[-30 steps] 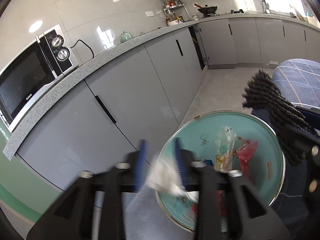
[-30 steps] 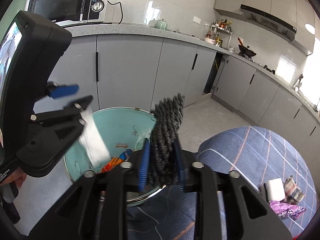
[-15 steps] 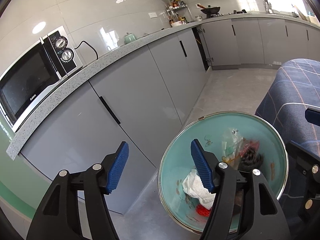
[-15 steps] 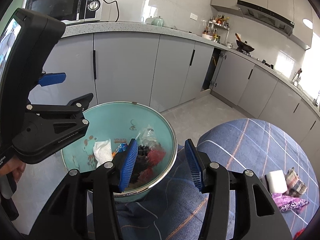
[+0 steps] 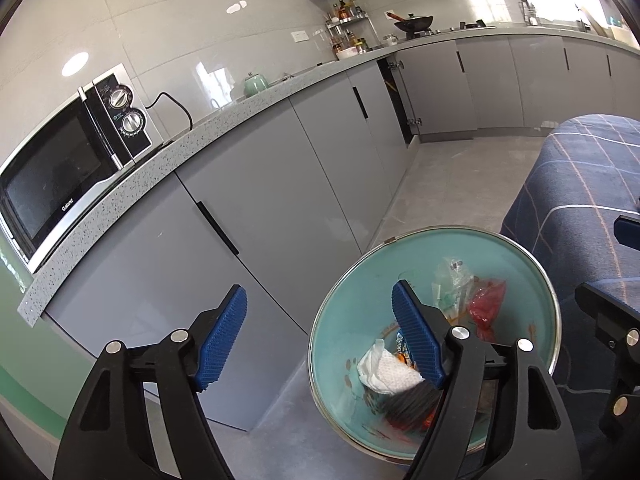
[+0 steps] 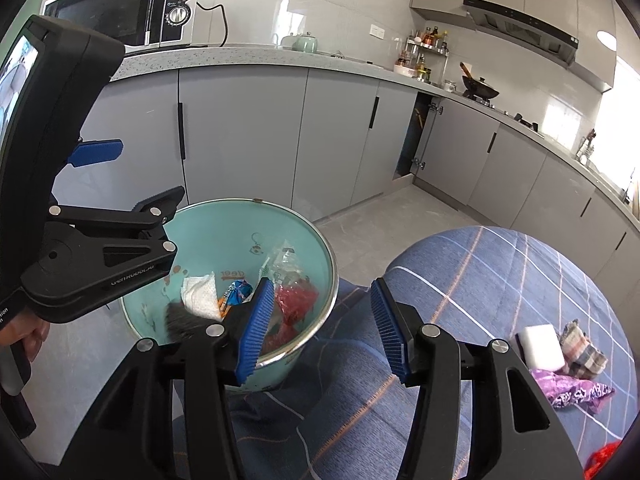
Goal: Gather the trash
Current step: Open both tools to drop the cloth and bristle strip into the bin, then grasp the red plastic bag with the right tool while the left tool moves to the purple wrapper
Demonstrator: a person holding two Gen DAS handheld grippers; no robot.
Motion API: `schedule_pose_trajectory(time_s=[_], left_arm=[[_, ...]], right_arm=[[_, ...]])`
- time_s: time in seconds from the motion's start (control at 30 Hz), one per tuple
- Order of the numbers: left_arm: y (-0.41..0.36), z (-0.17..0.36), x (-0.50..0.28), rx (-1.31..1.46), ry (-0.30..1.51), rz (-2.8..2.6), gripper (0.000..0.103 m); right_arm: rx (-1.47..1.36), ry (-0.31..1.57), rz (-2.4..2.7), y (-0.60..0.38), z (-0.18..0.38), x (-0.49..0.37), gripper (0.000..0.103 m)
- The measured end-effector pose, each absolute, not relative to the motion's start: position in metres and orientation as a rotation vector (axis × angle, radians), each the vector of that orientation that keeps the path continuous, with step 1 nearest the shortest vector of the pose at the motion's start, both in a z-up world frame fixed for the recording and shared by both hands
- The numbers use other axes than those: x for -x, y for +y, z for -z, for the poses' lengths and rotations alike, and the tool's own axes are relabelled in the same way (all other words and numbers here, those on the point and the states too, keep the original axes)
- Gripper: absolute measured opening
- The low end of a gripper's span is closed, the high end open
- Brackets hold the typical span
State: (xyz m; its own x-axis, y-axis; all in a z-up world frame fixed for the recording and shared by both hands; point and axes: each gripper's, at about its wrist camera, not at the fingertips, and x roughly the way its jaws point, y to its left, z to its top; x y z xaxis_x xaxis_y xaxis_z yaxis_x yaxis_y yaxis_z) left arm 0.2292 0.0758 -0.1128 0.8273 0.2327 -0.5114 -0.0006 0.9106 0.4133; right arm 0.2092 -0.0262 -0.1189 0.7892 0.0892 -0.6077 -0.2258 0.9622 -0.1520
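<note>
Left gripper [image 5: 320, 336]: its jaws are standing wide apart with nothing between them, and they have just been opening further; it is hovering above the near rim of the bin, one blue pad over the floor, the other over the bin's mouth.
Right gripper [image 6: 320, 324]: its jaws are standing apart and empty; one pad is hanging over the bin's edge, the other over the tablecloth.
Bin [image 6: 248, 208]: a teal pail with a metal rim is sitting on the floor between the cabinets and the table, just beside the cloth's edge.
Tissue [image 5: 390, 372]: a crumpled white wad is lying inside the bin on top of the other rubbish.
Dark bundle [image 6: 182, 320]: a fuzzy black-grey thing is lying in the bin beside the tissue; blurred, so I cannot tell what it is.
Other rubbish: a red wrapper [image 5: 486, 308], a clear plastic bag [image 5: 450, 280] and a blue and orange packet [image 6: 238, 292] are lying in the bin too.
Tablecloth [image 6: 500, 272]: blue plaid cloth is draping over the table next to the bin.
Still on the cloth: a white sponge [image 6: 540, 340], a checked rag [image 6: 580, 346] touching it, and a purple wrapper [image 6: 568, 390] just in front of them, all well apart from the bin.
Microwave [image 5: 60, 172]: it is sitting on the grey counter [image 5: 224, 120] above the cabinets.
Person: a hand [image 6: 24, 332] is gripping the left gripper's handle at the picture's edge.
</note>
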Motion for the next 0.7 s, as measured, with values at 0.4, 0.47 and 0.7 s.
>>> schedule_pose_trajectory(time_s=[0.4, 0.47, 0.7], left_arm=[[0.065, 0.108, -0.218, -0.432, 0.576, -0.123, 0.081], [0.06, 0.107, -0.215, -0.436, 0.573, -0.115, 0.081], [0.046, 0.108, -0.206, -0.451, 0.567, -0.091, 0.081]], right_arm=[[0.202, 0.623, -0.137, -0.042, 0.11, -0.195, 0.054], [0.196, 0.626, -0.124, -0.048, 0.11, -0.192, 0.054], [0.183, 0.619, -0.092, -0.061, 0.107, -0.18, 0.055]])
